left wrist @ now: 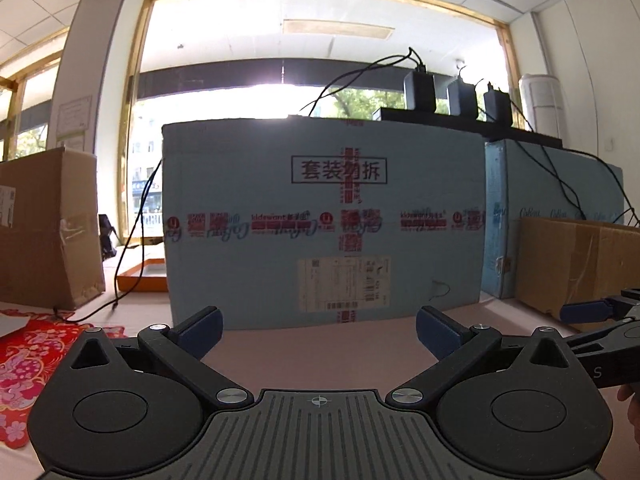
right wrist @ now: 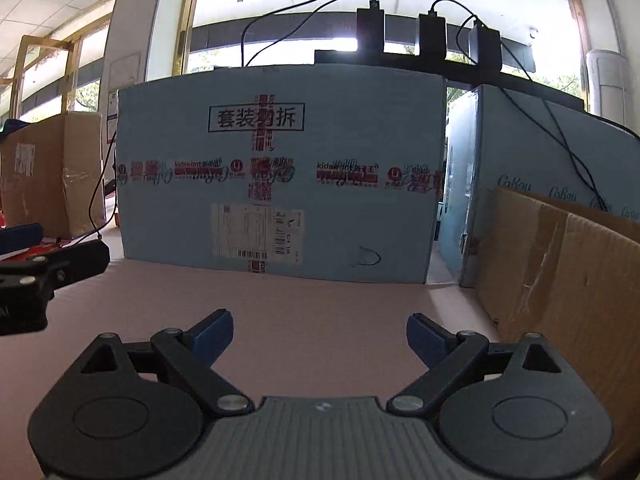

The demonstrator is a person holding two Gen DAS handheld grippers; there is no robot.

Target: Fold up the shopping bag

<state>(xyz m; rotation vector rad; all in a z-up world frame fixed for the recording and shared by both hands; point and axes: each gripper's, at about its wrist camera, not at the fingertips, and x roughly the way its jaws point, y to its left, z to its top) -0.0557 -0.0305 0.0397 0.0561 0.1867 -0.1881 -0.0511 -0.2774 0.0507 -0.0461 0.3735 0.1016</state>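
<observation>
Left wrist view: the left gripper (left wrist: 319,330) has its jaws spread wide with nothing between them, above a bare pink tabletop (left wrist: 320,356). The shopping bag (left wrist: 28,360), red with a floral pattern, lies flat at the far left edge, beside this gripper and not touched. No fold can be judged from the part showing; the folding seems still to do. A large blue box (left wrist: 320,220) walls off the far side.

Right wrist view: the right gripper (right wrist: 320,338) also has wide-open, empty jaws over clear pink surface. A brown carton (right wrist: 560,272) stands close on its right, limiting movement there. Open room lies ahead and leftward, where the other gripper shows.
</observation>
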